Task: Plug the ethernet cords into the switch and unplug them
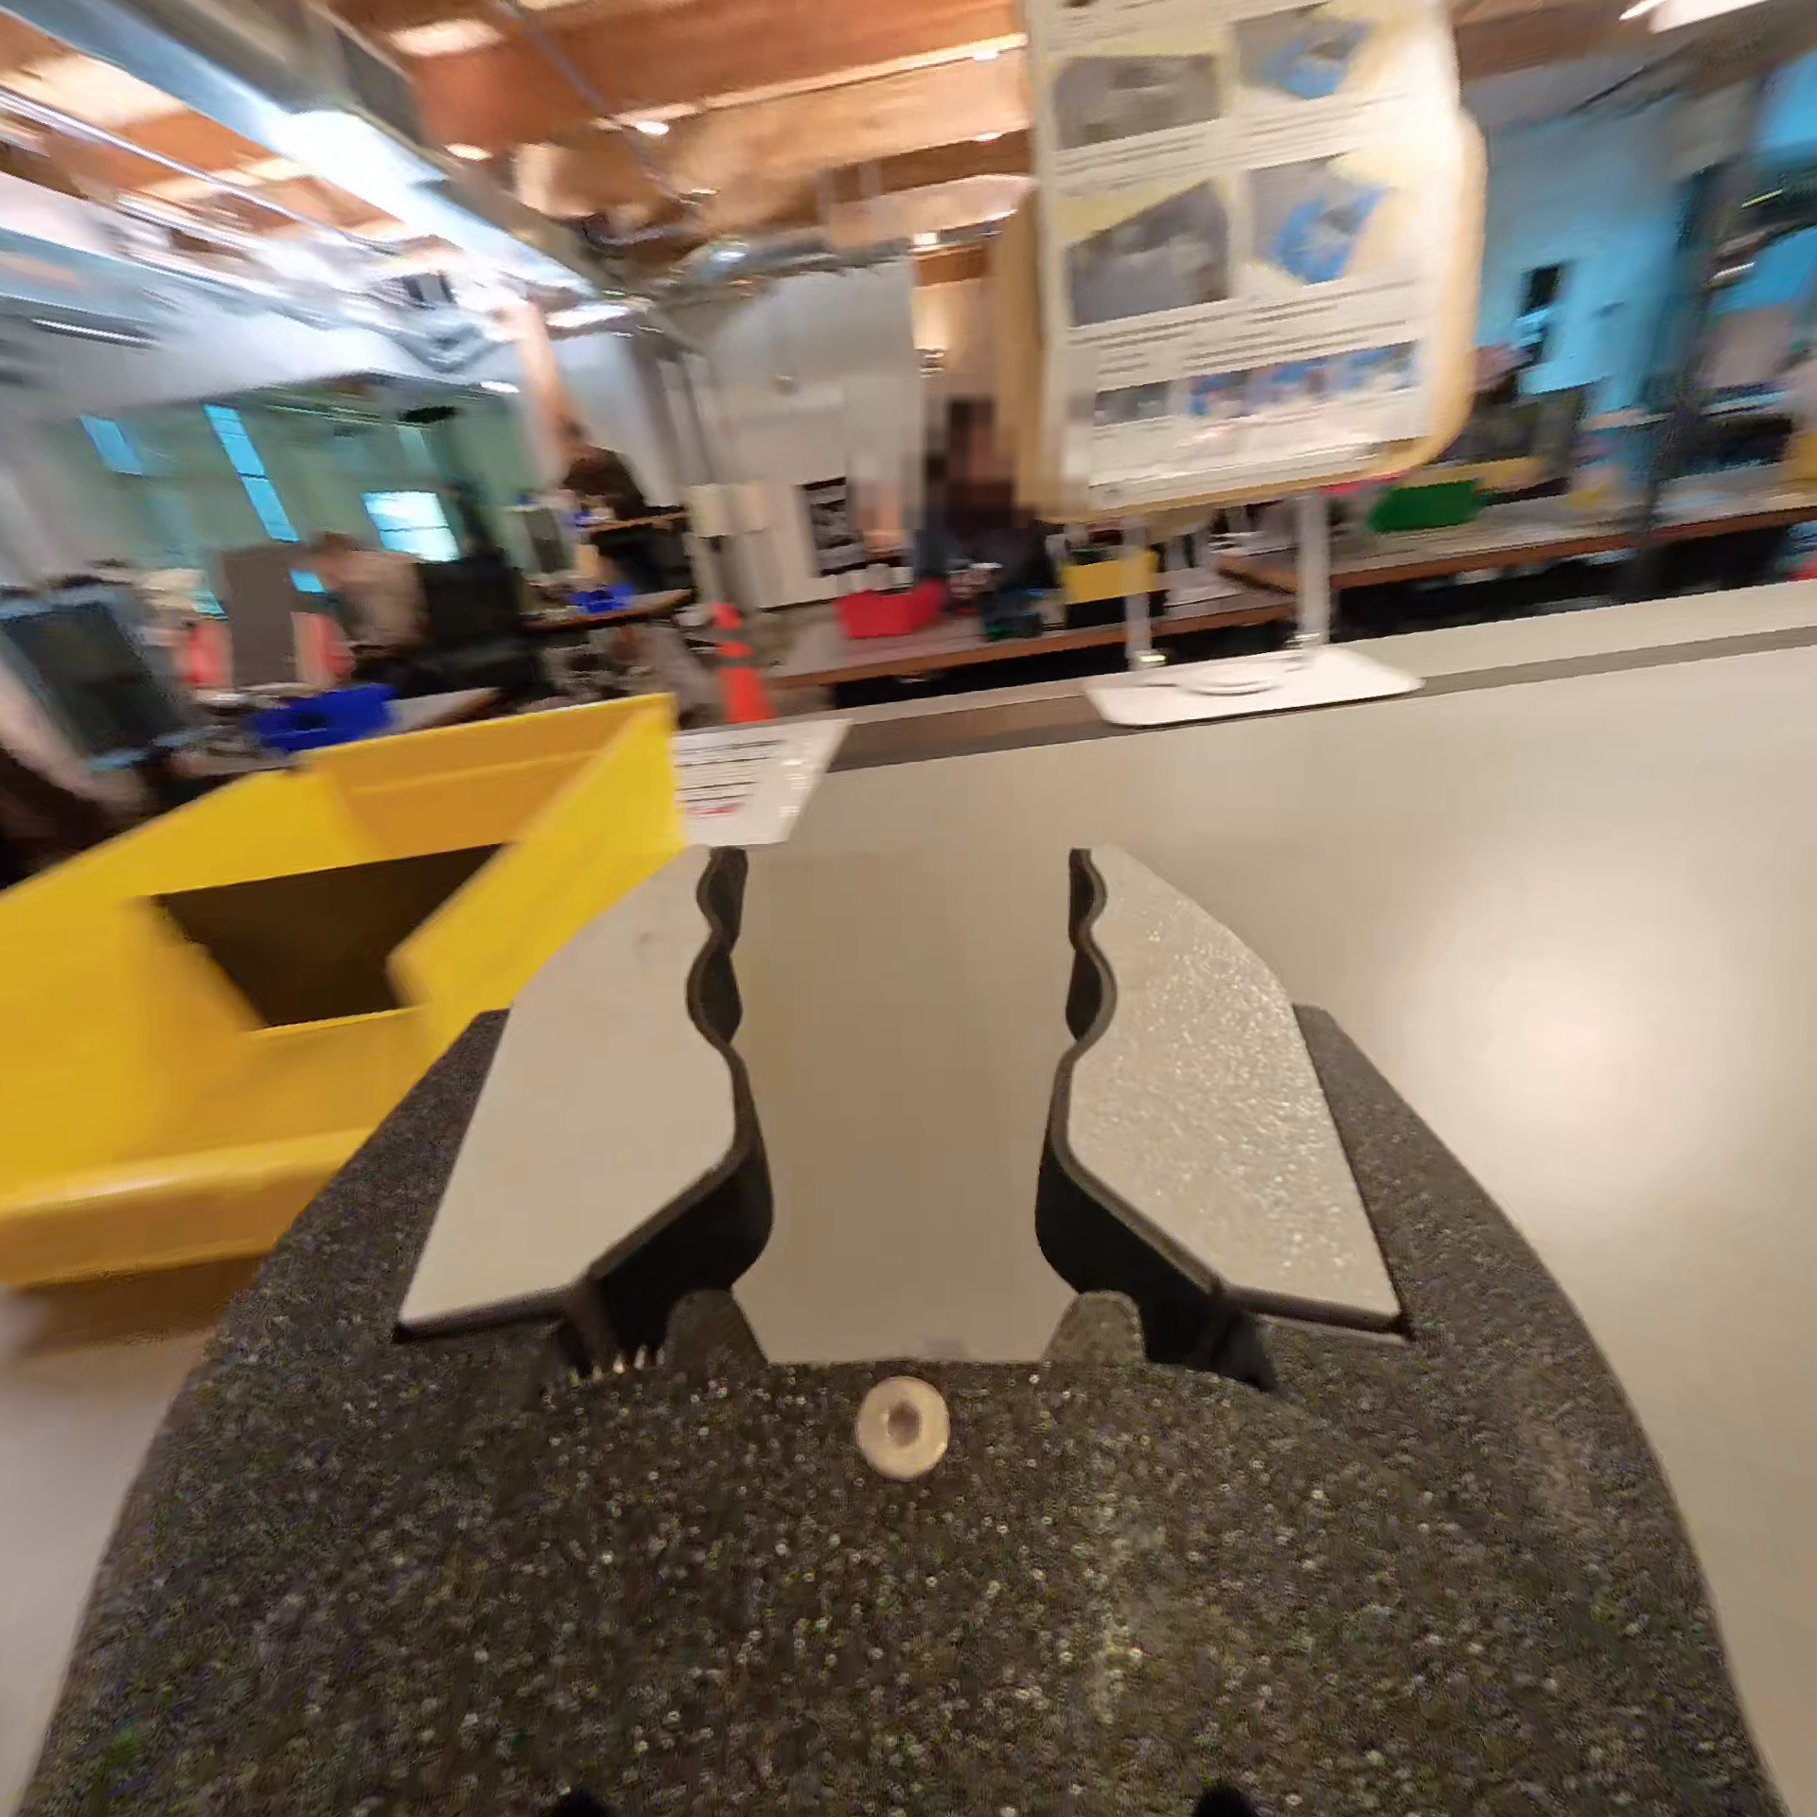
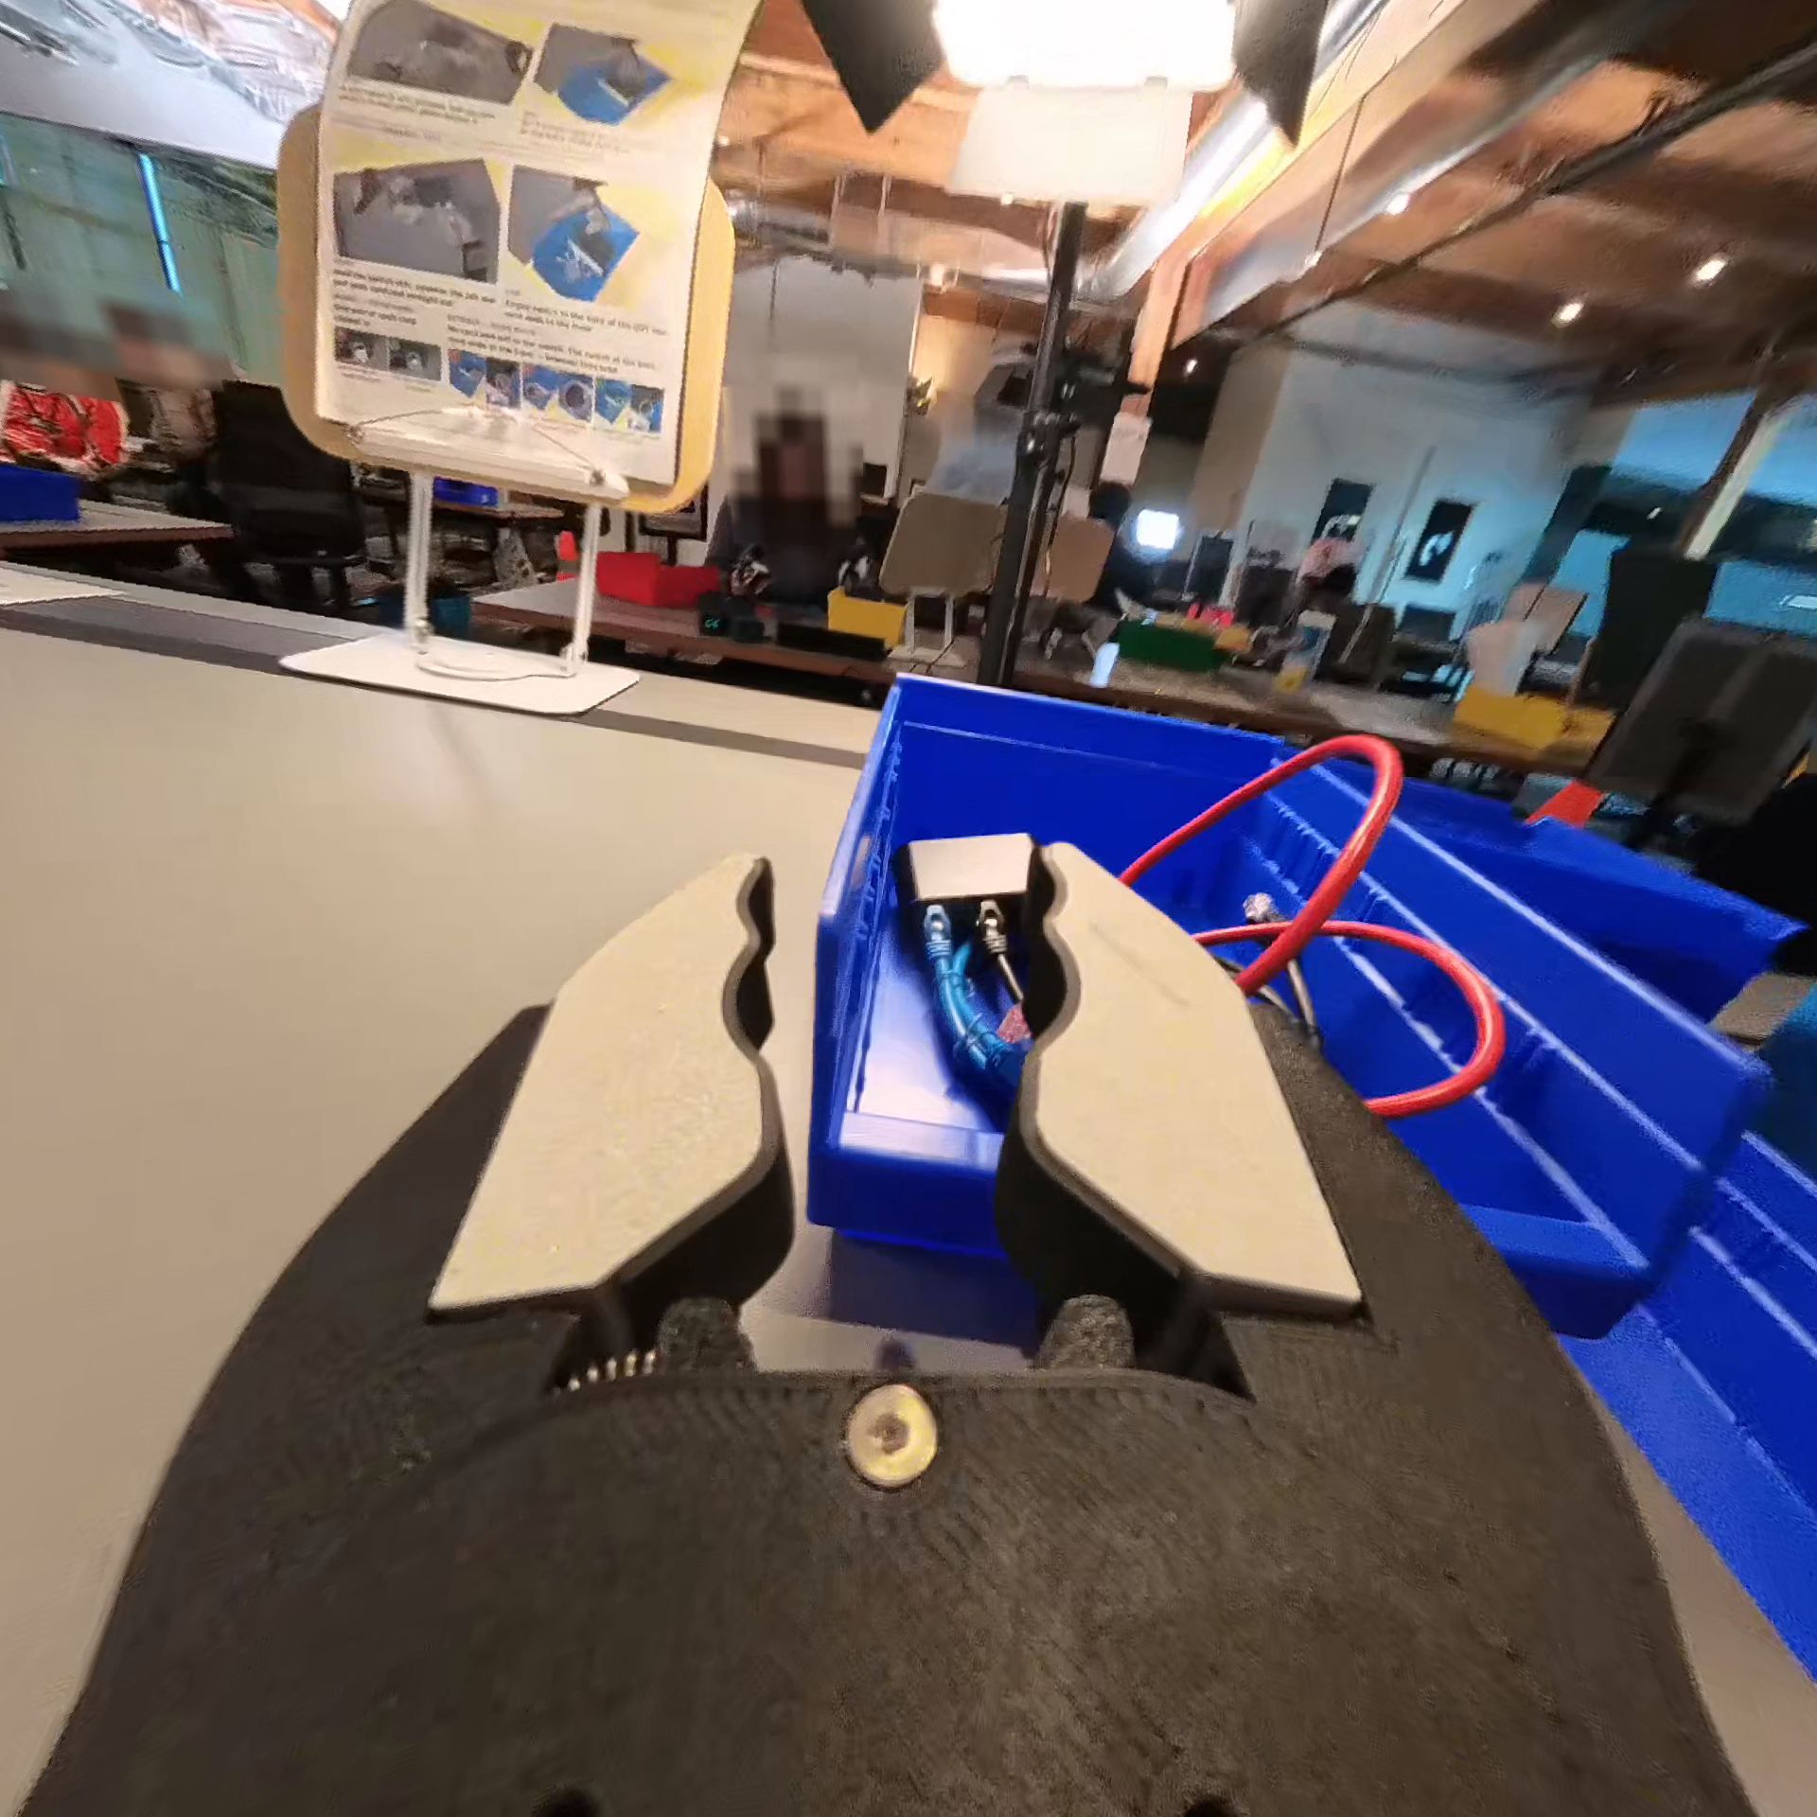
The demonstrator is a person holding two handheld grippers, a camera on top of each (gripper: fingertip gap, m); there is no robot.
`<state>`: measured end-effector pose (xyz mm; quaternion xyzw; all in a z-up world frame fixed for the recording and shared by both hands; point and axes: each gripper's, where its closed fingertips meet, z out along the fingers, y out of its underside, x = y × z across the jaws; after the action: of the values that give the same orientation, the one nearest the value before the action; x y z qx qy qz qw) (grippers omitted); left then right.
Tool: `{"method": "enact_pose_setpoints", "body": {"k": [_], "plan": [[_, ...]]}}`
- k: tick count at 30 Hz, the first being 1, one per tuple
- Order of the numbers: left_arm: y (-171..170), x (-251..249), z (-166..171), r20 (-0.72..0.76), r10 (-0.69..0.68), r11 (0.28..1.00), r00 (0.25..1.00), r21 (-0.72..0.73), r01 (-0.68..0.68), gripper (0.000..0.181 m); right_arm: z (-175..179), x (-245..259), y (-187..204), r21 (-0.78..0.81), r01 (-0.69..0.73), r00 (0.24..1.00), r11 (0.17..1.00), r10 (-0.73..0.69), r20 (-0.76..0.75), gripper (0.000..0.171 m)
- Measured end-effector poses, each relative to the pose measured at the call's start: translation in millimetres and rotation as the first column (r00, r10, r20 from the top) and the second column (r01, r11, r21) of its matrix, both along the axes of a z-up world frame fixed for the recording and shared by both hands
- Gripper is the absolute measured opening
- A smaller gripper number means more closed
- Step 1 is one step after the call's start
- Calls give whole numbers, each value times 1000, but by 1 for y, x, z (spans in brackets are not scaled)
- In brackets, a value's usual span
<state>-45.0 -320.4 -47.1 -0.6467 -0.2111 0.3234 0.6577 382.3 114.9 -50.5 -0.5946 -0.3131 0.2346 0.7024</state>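
In the left wrist view, the left gripper (image 1: 903, 865) is held apart and empty over the bare counter (image 1: 1475, 983), with a yellow bin (image 1: 295, 1032) at its left. In the right wrist view, the right gripper (image 2: 900, 865) is likewise held apart and empty before a blue bin (image 2: 1426, 1131) near the counter's far edge; inside, the switch (image 2: 968, 865) is seen with a blue cord (image 2: 968, 1013) and a black cord (image 2: 995, 949) plugged in, a red cord (image 2: 1377, 816) looped beside.

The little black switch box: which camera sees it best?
The right wrist view: the switch lies in the blue bin with a blue cord at its ports. The left wrist view shows none of it.
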Motion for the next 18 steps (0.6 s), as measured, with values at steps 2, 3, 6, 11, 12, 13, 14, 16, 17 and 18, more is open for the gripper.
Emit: {"method": "enact_pose_setpoints", "body": {"k": [2, 3, 6, 11, 12, 13, 14, 16, 17, 18], "plan": [[-35, -22, 4, -2, 114, 993, 994, -32, -114, 67, 0, 1, -3, 18, 14, 1000, 1000, -14, 15, 49], [-49, -34, 3, 21, 150, 987, 988, -58, -149, 68, -1, 2, -3, 19, 25, 999, 999, -26, 23, 49], [-75, -73, -8, 116, 210, 972, 971, -136, -193, 72, -3, 2, 1, 5, 48, 998, 999, -48, 40, 51], [-66, -120, -40, 247, 187, 958, 951, -261, -121, 69, -15, -10, 16, 21, 94, 981, 995, -96, 170, 52], [-63, -126, -42, 232, 194, 951, 953, -283, -124, 63, -18, -14, 18, 32, 102, 974, 994, -106, 202, 52], [-59, -131, -43, 200, 203, 943, 959, -304, -136, 55, -21, -17, 21, 38, 113, 965, 993, -119, 235, 52], [-55, -135, -46, 171, 216, 931, 961, -332, -150, 50, -25, -20, 25, 42, 131, 953, 990, -138, 269, 53], [-49, -142, -57, 160, 250, 904, 955, -392, -171, 46, -37, -23, 34, 29, 181, 916, 983, -180, 358, 53], [-47, -145, -63, 163, 261, 893, 952, -415, -174, 43, -44, -23, 40, 10, 210, 895, 978, -196, 402, 53], [-47, -149, -66, 145, 290, 872, 946, -448, -198, 40, -49, -23, 44, -7, 229, 877, 973, -203, 436, 53]]}}
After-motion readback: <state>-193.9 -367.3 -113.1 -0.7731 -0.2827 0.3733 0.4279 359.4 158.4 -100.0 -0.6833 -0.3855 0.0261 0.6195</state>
